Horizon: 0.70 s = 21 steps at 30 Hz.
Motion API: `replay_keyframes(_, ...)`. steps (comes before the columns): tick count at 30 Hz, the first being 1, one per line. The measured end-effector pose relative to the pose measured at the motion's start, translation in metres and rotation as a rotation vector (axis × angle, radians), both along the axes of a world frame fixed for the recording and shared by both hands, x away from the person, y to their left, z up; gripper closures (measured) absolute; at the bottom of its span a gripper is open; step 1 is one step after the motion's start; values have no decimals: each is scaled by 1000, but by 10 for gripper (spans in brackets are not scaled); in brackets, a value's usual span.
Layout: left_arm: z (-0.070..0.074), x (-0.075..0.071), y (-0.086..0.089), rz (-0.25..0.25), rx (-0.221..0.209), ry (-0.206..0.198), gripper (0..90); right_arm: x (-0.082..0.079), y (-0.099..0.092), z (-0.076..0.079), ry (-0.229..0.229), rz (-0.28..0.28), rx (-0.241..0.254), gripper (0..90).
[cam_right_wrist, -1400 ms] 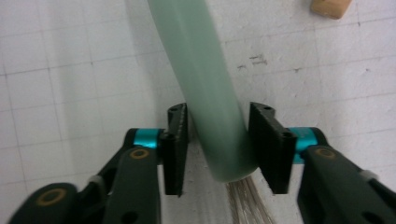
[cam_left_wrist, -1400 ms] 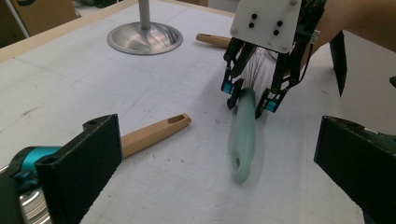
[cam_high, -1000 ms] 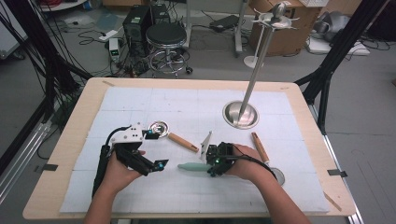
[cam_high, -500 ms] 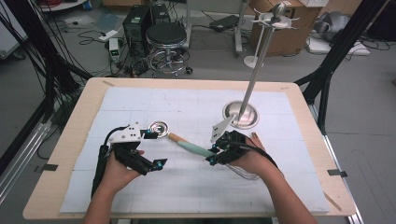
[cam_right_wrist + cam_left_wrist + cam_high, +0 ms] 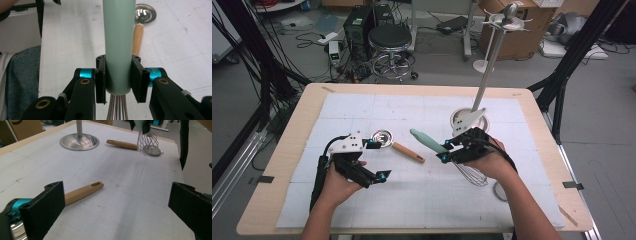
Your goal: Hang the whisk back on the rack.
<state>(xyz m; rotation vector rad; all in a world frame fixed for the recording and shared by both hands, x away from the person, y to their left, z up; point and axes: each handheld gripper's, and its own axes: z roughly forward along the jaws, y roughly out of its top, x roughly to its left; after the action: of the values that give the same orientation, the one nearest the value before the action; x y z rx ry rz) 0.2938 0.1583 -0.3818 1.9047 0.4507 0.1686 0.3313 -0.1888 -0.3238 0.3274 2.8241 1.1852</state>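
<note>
From the high view, the right gripper (image 5: 447,151) has its jaws clamped on the pale green handle of a wire balloon whisk (image 5: 428,141); the handle slants up and to the left above the worktop (image 5: 532,107), while the wire loops hang below the hand near the white mat, partly covered by the hand. The left gripper (image 5: 379,161) sits low over the mat with its jaws spread wide and nothing between them; a small steel measuring cup with a wooden handle (image 5: 398,146) lies just beside it. Behind the right gripper the round steel base of a tall utensil stand (image 5: 481,92) is partly masked by the gripper's grey plate.

In the left gripper view, the two black jaws stand far apart at the lower corners – bare mat between them; the wooden handle (image 5: 83,191) runs behind the left-hand jaw, which hides its cup end. Farther off are the stand's base (image 5: 79,142), a second wooden-handled tool (image 5: 122,144) whose far end is blurred behind the whisk's wires (image 5: 147,141), and the pole, cut off at the top edge.

In the right gripper view, the jaws press both sides of the green handle (image 5: 118,37) just above where the wires leave it; the wires are cut off at the bottom edge; the steel cup (image 5: 145,11) shows beyond – its wooden handle partly hidden behind the whisk handle.
</note>
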Motion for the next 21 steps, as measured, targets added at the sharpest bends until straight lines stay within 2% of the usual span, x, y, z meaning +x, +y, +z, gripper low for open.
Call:
replay_keyframes(3,-1,0,0,1,4,2,16,3,-7,6,-6,-9,35,694)
replay_keyframes(8,-1,1,0,-2,8,2,16,9,-21,16,2,-27,134,694)
replay_keyframes(16,-2,1,0,-2,8,2,16,15,-30,33,-25,-33,175,693)
replay_keyframes(21,-2,1,0,0,6,6,16,19,-39,46,-26,-13,201,694)
